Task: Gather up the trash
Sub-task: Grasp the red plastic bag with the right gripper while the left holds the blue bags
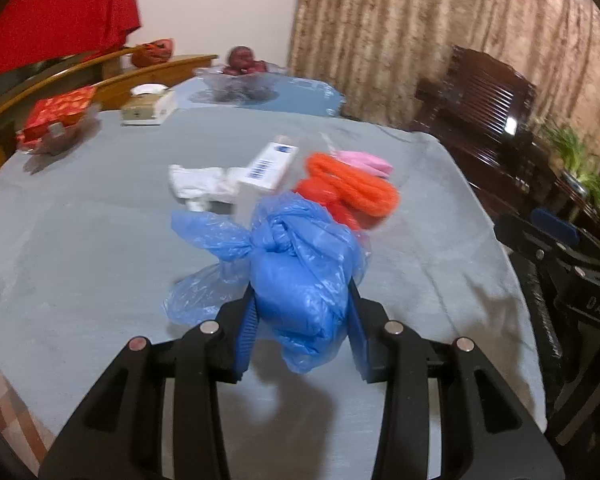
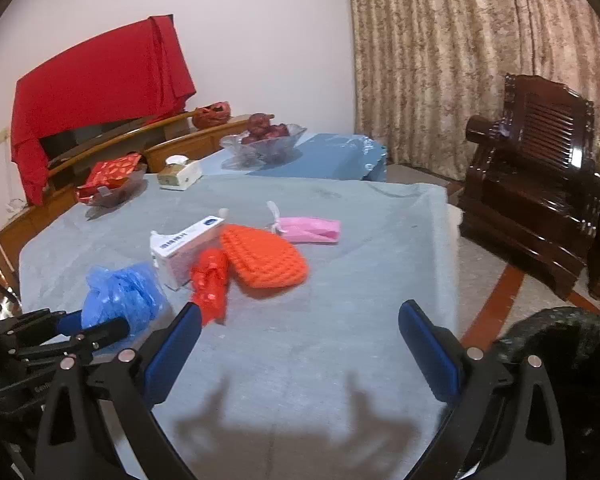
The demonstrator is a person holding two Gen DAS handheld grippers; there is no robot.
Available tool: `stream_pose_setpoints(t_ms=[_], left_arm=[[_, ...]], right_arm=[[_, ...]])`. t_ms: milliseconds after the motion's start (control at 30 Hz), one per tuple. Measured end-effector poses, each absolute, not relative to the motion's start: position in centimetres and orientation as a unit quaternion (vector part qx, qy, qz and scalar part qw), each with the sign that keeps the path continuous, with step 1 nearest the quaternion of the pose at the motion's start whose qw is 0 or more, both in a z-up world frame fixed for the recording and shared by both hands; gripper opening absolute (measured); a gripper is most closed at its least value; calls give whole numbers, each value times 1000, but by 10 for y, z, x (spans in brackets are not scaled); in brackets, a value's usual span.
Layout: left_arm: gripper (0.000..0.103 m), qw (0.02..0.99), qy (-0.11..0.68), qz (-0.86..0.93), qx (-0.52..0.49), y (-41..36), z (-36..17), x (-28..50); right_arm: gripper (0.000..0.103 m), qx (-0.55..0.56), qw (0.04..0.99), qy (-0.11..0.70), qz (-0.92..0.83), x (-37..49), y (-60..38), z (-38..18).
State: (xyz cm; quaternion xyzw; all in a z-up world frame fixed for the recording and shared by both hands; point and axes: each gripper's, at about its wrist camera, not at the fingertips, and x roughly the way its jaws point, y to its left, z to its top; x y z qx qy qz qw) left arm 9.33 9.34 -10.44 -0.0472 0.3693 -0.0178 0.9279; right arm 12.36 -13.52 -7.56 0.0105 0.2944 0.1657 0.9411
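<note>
The table [image 2: 340, 340] under its grey-blue cloth fills most of my view, with a dark wooden armchair [image 2: 540, 200] off to the right and a red cloth [image 2: 100, 92] draped over something at the far left. At the far end a clear glass bowl [image 2: 236, 144] holds dark red fruit [image 2: 266, 128]; at far left a smaller glass dish [image 2: 134, 184] holds a red patterned packet [image 2: 112, 172]. Beside it sits a small cream box [image 2: 180, 176].

My left gripper [image 1: 302, 300] is clamped on a knotted blue plastic bag [image 1: 300, 272], pads pressing both its sides, the bag raised at the near left of the table. My right gripper [image 2: 300, 328] hangs wide open over the near cloth, holding nothing.

Mid-table lie an orange knitted pad [image 2: 264, 260], a white carton [image 2: 188, 248] with a barcode, a red wrapper [image 2: 210, 284] just ahead of my right gripper's left finger, a pink bag [image 2: 312, 230] farther right, and crumpled white tissue [image 1: 200, 184] left of the carton.
</note>
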Motion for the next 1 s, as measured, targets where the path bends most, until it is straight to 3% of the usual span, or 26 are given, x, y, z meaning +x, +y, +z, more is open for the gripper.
stream_pose_setpoints(t_ms=[333, 500, 767, 900, 967, 1000], left_arm=[[38, 932, 358, 42, -44, 140, -109, 105], [38, 929, 362, 59, -52, 161, -116, 113], [38, 926, 368, 63, -65, 175, -126, 117], [38, 926, 368, 62, -63, 175, -127, 118], [38, 925, 369, 62, -65, 175, -128, 118], [38, 925, 369, 62, -65, 174, -128, 119]], right_arm=[[85, 9, 926, 319, 200, 151, -77, -96], [65, 11, 910, 353, 218, 167, -48, -116], [61, -1, 890, 399, 219, 194, -21, -140], [46, -5, 882, 414, 224, 205, -16, -144], [28, -5, 877, 423, 229, 208, -14, -147], [25, -5, 876, 424, 231, 207, -14, -147]])
